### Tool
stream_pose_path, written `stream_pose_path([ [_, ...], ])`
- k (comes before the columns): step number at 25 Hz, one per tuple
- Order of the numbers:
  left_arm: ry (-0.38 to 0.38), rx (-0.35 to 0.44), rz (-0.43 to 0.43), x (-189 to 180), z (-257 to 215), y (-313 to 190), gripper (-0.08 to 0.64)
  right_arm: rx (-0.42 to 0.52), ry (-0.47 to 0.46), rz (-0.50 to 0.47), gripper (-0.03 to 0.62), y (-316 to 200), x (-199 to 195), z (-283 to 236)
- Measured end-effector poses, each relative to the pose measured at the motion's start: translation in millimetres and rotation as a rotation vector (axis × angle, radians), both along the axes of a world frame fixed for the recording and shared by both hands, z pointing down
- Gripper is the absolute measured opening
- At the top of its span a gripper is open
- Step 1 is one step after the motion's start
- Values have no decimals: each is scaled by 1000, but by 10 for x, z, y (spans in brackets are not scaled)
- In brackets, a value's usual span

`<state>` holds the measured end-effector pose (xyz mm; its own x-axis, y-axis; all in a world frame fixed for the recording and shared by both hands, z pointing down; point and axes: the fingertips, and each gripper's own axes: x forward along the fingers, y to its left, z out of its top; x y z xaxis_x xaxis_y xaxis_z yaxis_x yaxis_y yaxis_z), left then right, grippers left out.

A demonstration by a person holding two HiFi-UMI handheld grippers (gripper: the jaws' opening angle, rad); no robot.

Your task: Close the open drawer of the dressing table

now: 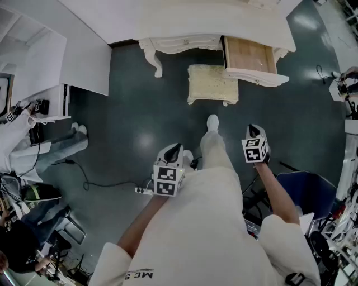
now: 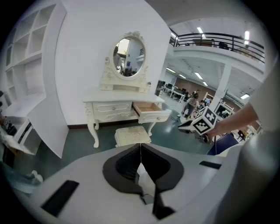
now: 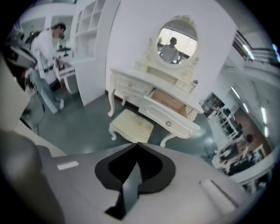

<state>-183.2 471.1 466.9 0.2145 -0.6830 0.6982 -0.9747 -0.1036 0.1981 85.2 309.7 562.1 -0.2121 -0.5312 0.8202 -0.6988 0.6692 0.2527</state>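
The drawer [image 1: 249, 56] stands open at the table's [image 1: 190, 17] right end. The left hand-held gripper [image 1: 171, 152] and right hand-held gripper [image 1: 253, 133] are closed, empty, well short. Recommend pushing its front squarely.

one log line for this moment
drawer: open, untouched | stool: before dressing table | left gripper: shut, empty | right gripper: shut, empty, short of drawer

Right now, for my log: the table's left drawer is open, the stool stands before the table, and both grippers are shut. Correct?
No: the open drawer is the one at the right end of the table, as the head view shows. The stool does stand before the table, and the left gripper and right gripper are shut.
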Motion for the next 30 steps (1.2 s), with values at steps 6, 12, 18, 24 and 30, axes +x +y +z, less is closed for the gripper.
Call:
stream_pose_path([
  [6,63,87,144,788,-511,8,9,25,-402,128,2,1131,-363,-1174],
  [12,93,105,312,1502,-584,58,9,120,-519,151,2,1657,-512,-1650],
  [18,44,104,374,1830,-570,-88,9,112,-636,296,3,1397,-81,-1600],
  [24,12,134,361,2096,-741,-420,9,151,-623,272,3,1078,235,-1738],
  [30,-2,135,349,2437,-716,-694,9,139,-620,263,2,836,615,-1667],
])
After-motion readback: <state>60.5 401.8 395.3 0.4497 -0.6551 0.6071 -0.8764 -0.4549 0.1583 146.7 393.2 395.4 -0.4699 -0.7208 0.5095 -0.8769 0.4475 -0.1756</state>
